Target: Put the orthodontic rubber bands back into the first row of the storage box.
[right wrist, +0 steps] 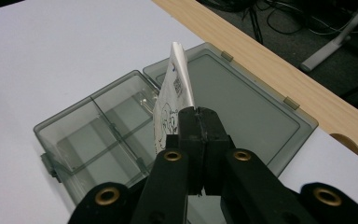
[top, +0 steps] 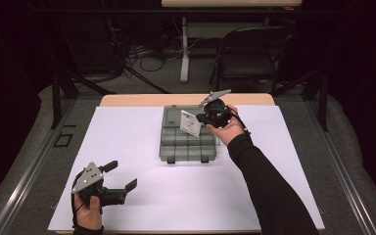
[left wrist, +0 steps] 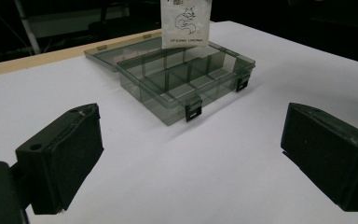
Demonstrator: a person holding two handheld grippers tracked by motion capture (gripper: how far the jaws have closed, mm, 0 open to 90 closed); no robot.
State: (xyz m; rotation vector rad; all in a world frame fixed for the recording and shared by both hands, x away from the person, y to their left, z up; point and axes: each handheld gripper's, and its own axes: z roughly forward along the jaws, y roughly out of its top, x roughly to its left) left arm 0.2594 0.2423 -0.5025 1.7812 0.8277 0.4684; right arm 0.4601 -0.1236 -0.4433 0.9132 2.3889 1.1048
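Carefully, with my right gripper (right wrist: 198, 140) clamped on the small printed bag (top: 190, 123) and my left gripper (top: 120, 180) open, I should lower it straight into one compartment of the organizer box (top: 186, 147).

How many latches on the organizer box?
2. Both black latches sit on the front wall of the clear organizer box, the side away from its lid: one near the left corner, one near the right corner.

The white surface (top: 142, 147) is evenly lit from above while the room around it sinks into darkness. Shadows are soft and short. The high view is slightly grainy; both gripper views are sharp, without glare.
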